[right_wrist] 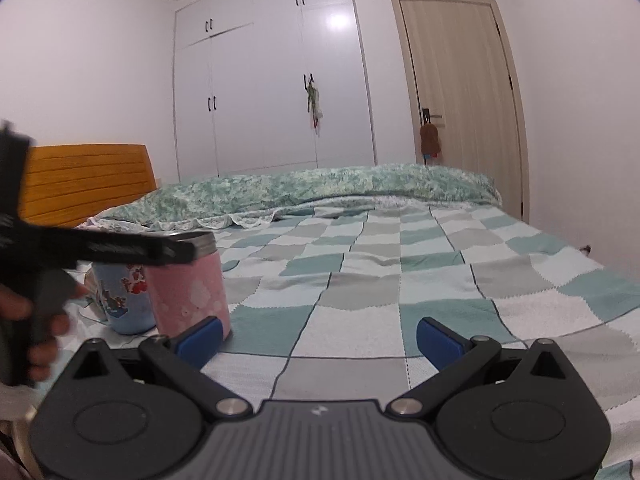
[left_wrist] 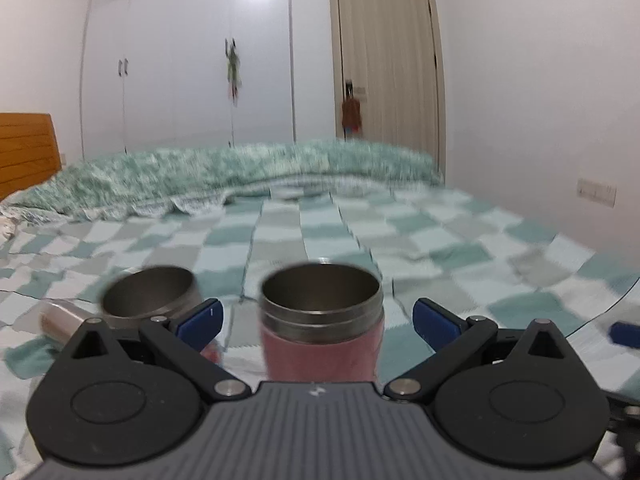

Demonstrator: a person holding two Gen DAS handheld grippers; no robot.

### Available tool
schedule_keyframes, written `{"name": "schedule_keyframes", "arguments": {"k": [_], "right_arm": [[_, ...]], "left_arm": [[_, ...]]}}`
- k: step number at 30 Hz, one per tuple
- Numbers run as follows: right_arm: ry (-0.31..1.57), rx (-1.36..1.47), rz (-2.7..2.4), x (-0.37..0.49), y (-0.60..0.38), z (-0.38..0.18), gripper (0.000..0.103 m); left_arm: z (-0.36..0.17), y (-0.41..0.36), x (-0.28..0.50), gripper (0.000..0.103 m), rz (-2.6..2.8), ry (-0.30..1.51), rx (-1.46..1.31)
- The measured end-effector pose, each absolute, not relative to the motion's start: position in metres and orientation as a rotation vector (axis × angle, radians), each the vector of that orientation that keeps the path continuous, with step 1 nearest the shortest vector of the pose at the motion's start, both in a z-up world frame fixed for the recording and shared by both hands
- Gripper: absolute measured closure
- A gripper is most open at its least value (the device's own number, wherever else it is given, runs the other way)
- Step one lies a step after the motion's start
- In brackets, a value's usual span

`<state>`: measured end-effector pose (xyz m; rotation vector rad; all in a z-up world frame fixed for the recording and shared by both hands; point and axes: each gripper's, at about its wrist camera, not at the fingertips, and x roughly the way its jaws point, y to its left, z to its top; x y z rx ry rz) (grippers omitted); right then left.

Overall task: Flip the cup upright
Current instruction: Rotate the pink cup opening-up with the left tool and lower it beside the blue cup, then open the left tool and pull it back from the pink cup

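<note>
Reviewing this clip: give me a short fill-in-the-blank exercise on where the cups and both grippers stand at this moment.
1. The pink steel-rimmed cup stands ____ with its mouth facing up.
2. The left gripper has its blue fingers spread ____ on either side of that cup.
3. In the right wrist view, a second cup beside the pink one is coloured ____.
4. The right gripper holds ____ between its fingers.

Missing words: upright; open; blue; nothing

Pink cup (left_wrist: 320, 344) has a dull brushed-metal rim; the checked bedspread (right_wrist: 400, 280) is soft knitted cloth.
</note>
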<state>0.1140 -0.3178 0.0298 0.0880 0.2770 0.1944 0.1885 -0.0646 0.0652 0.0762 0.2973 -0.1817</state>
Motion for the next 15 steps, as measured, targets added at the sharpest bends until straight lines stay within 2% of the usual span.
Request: {"name": "schedule_keyframes", "arguments": {"k": [7,15], "right_arm": [[0.192,0.047,0.179,0.087,-0.308,0.037,0.0],[0.179,0.022,0.198,0.054,-0.288,0.036,0.0]], "left_arm": [[0.084,-0.03,0.11,0.0,-0.166,0.186,0.081],[0.048,0.001,0.057,0.0,-0.093,0.227,0.076]]}}
